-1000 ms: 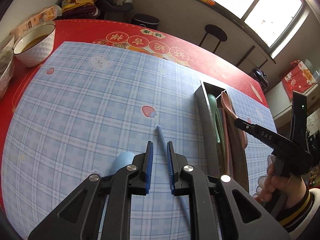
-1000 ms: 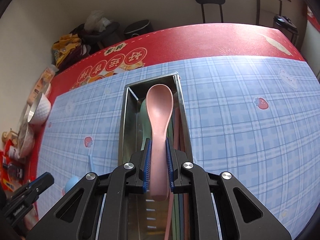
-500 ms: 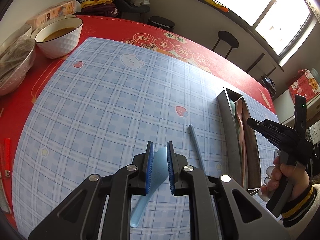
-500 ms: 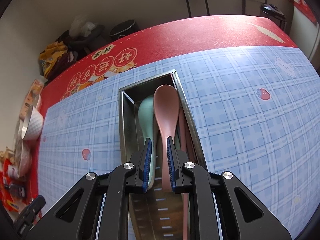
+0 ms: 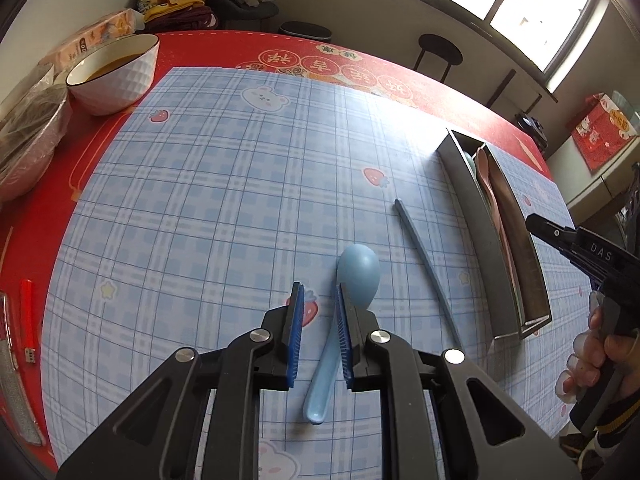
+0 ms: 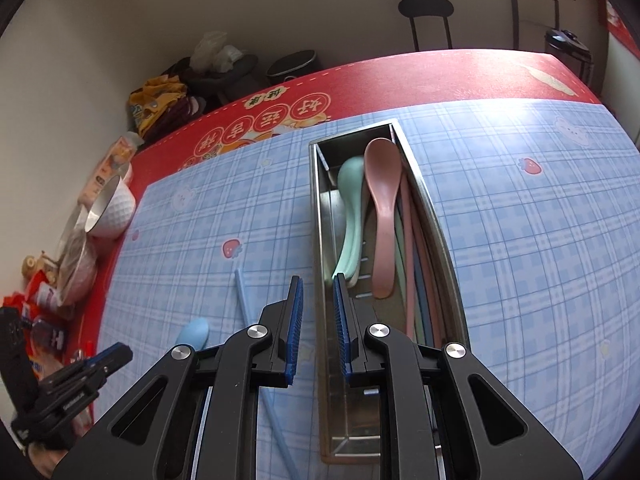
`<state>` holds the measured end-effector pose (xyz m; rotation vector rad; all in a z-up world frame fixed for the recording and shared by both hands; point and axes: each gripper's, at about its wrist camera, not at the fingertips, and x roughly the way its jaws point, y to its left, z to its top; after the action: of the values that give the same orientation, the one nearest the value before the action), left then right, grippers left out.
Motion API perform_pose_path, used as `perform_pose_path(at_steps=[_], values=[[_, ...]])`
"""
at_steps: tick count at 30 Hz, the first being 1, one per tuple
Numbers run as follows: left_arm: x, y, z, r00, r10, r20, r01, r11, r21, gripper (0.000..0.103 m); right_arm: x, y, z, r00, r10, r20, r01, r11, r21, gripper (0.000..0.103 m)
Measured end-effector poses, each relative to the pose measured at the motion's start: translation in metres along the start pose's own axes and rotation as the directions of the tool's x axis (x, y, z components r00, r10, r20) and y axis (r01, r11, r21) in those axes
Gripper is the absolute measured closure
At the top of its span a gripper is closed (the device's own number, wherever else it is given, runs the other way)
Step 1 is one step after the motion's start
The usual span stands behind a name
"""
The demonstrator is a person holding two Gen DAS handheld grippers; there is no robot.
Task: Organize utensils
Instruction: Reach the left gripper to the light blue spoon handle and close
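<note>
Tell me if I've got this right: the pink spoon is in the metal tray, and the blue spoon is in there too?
Not quite. The pink spoon is in the tray, but the blue spoon lies on the mat outside it, as the left wrist view shows.

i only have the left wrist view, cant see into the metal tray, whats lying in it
Observer: In the right wrist view the pink spoon lies bowl-up in the metal tray, beside a mint green spoon.
Operator: anything else in there
Observer: Yes, long thin sticks, pink and darker ones, lie along the tray's right wall; they look like chopsticks.
Operator: is the right gripper holding anything
Observer: No. The right gripper is open and empty, over the tray's left wall.
Operator: ok going for the blue spoon
Observer: From that side, the blue spoon and a blue chopstick both lie on the cloth, left of the tray.
</note>
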<state>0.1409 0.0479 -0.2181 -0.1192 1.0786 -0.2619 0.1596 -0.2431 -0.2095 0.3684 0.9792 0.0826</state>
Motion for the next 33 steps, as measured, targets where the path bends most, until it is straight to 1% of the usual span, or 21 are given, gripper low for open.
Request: perform_pose_path(at_steps=[1,2,5,12,15,20,26,29,33], values=[[0.002,-0.002,-0.003,1.0,-0.009,-0.01,0.009,1.0,0.02,0.079,-0.001,0.002,-0.002,1.0,0.006,-0.002,-0.006,1.0,-0.003,0.087],[0.005,-0.005,-0.006,1.0,-0.016,-0.019,0.017,0.999,0.042,0.078,-0.001,0.003,-0.003,1.0,0.01,-0.004,-0.01,1.0,-0.005,0.087],[0.015,-0.015,-0.014,0.998,-0.021,-0.054,0.026,0.995,0.099,0.077,-0.002,0.008,-0.007,1.0,0.023,-0.01,-0.023,1.0,-0.017,0.087],[0.03,-0.02,-0.023,0.994,0.002,-0.107,0.013,0.991,0.132,0.077,-0.006,0.016,-0.015,0.999,0.044,-0.015,-0.045,0.998,-0.047,0.087],[0.033,-0.021,-0.026,0.992,0.005,-0.123,0.011,0.992,0.128,0.077,-0.004,0.016,-0.016,0.999,0.047,-0.022,-0.048,0.998,-0.046,0.087],[0.038,-0.024,-0.026,0.991,0.021,-0.132,-0.001,0.989,0.145,0.077,-0.002,0.016,-0.018,0.998,0.051,-0.027,-0.052,0.998,-0.044,0.087],[0.047,-0.025,-0.019,0.991,0.05,-0.126,-0.029,0.987,0.159,0.077,-0.001,0.015,-0.019,0.998,0.051,-0.031,-0.052,0.998,-0.045,0.087],[0.05,-0.024,-0.017,0.991,0.049,-0.126,-0.03,0.988,0.155,0.077,-0.003,0.013,-0.02,0.998,0.049,-0.028,-0.051,0.998,-0.044,0.087],[0.052,-0.027,-0.016,0.991,0.062,-0.117,-0.042,0.984,0.171,0.077,-0.004,0.011,-0.02,0.998,0.049,-0.027,-0.05,0.998,-0.04,0.087]])
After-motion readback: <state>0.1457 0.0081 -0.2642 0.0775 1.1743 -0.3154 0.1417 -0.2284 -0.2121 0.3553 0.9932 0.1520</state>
